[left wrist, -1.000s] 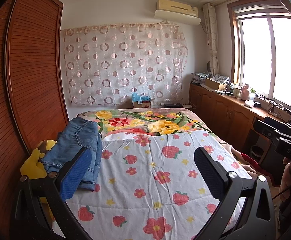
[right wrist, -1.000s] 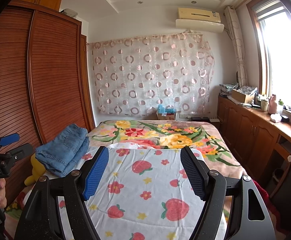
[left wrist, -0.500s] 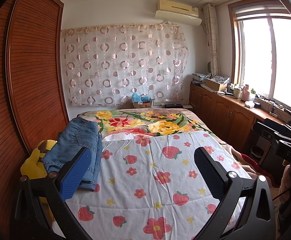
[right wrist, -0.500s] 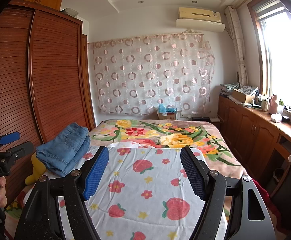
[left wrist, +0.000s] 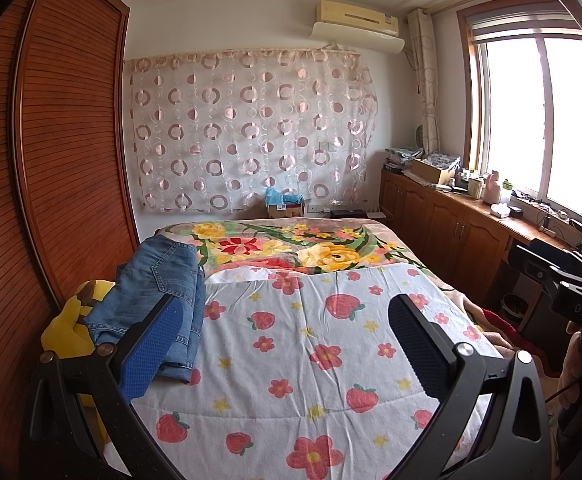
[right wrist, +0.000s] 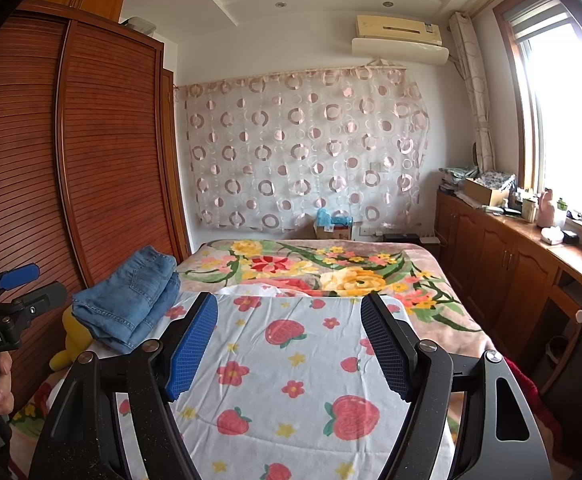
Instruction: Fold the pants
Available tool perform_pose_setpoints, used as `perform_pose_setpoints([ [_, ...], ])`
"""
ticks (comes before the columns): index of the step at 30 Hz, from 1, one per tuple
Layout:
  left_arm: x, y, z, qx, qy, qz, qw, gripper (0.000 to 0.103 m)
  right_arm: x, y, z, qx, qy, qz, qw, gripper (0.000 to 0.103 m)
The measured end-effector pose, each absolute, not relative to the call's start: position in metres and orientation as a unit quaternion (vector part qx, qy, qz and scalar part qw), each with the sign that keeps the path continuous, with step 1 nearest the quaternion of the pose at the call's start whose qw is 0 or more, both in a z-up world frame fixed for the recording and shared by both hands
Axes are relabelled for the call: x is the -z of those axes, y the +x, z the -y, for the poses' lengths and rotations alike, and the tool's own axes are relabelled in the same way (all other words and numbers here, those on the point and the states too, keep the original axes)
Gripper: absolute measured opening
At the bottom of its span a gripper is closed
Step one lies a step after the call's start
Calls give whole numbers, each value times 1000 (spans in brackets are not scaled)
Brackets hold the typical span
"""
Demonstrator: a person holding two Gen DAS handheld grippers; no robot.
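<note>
Hovering above the near end of the bed [left wrist: 311,400], both grippers are empty with their jaws spread wide. The left gripper [left wrist: 287,344] points down the middle of the strawberry quilt [left wrist: 331,360], and the right gripper [right wrist: 289,344] does the same from a little further right; neither touches any cloth.

The jeans [left wrist: 159,292] lie at the bed's left edge, beside the wardrobe [left wrist: 51,180], partly resting on a yellow plush toy [left wrist: 67,328] that sits between bed and wardrobe. In the right wrist view the jeans [right wrist: 131,300] look like a compact stack of several layers, with edges roughly lined up and a pocket facing up.

Judging from that, the folding seems essentially finished: the pants are doubled over and set aside, and the rest of the quilt carries no other garment. What may remain, if anything, is squaring the slightly loose near corner of the stack, or simply withdrawing both grippers.
</note>
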State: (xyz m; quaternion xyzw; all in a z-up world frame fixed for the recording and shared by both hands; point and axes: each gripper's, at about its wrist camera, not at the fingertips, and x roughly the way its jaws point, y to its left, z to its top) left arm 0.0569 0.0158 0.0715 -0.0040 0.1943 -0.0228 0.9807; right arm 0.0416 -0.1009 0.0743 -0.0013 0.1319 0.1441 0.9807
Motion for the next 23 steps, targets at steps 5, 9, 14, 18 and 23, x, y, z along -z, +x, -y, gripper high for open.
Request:
perform_pose_setpoints([
  [5, -71, 57, -16, 23, -4, -195, 981, 103, -74, 42, 101, -144, -1, -131, 981, 76],
  [9, -71, 57, -16, 24, -4, -194, 981, 103, -73, 41, 100, -143, -1, -131, 981, 76],
  [14, -71, 57, -16, 23, -4, -195, 981, 103, -73, 41, 99, -142, 0, -131, 981, 76],
  [18, -71, 57, -16, 23, -4, -194, 981, 103, -73, 40, 97, -141, 0, -131, 981, 76],
  [23, -70, 57, -16, 23, -4, -194, 981, 103, -73, 40, 96, -142, 1, -131, 981, 76],
])
